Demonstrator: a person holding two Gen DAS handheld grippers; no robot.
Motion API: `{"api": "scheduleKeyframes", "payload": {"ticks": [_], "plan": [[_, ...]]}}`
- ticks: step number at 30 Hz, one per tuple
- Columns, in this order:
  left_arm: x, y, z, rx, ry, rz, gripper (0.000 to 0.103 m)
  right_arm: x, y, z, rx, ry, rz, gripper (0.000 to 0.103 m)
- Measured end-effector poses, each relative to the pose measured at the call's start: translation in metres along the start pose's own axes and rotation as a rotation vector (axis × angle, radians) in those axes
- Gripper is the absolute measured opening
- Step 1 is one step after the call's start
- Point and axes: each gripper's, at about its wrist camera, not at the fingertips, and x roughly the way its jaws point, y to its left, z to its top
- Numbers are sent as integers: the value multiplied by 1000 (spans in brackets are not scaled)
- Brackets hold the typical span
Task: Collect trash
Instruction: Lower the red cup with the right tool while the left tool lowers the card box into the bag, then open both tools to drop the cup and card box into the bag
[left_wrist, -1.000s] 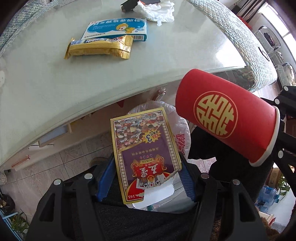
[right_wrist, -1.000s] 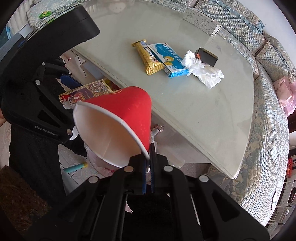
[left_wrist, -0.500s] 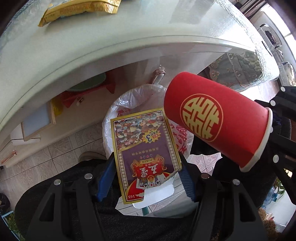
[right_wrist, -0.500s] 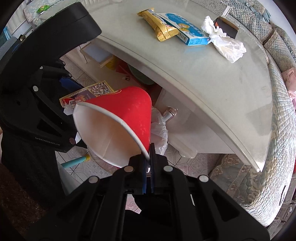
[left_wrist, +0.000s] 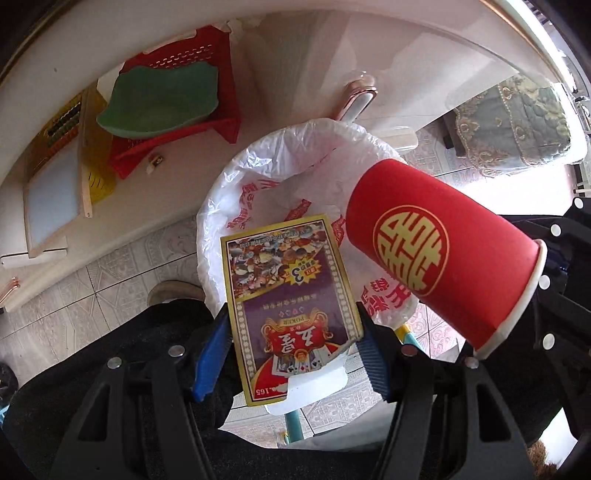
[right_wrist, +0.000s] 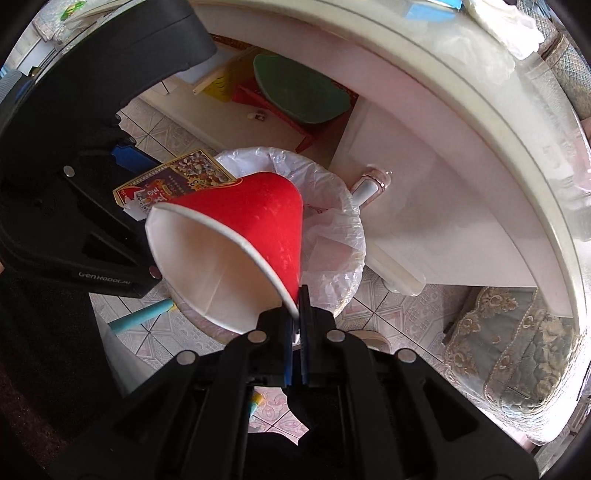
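Observation:
My left gripper (left_wrist: 293, 332) is shut on a flat playing-card box (left_wrist: 288, 299), purple and gold, held above the trash bin (left_wrist: 258, 184) lined with a white plastic bag. My right gripper (right_wrist: 297, 310) is shut on the rim of a red paper cup (right_wrist: 240, 236) with a gold emblem, tilted on its side over the same bin (right_wrist: 332, 229). The cup (left_wrist: 443, 254) also shows at the right of the left wrist view, just beside the card box. The card box (right_wrist: 173, 181) shows behind the cup in the right wrist view.
The bin stands on a tiled floor (left_wrist: 92, 280) under the edge of a white table (right_wrist: 461, 110). A red basket with a green tray (left_wrist: 162, 96) sits under the table. A patterned sofa (right_wrist: 517, 350) is at the right. A teal stick (right_wrist: 142, 315) lies on the floor.
Both grippers have dropped from table height to below the table edge and now hang over the bin. The table top and its items have left view. Both grips are unchanged.

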Motion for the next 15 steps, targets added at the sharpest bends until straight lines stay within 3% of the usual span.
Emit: {"api": "scheduleKeyframes", "payload": {"ticks": [9,15], "plan": [[37,10,17,-84,71,-87,62,44,-11,7,52,47,34,5],[62,14,20,-110,126,-97,62,69,-21,8,92,86,55,5]]}}
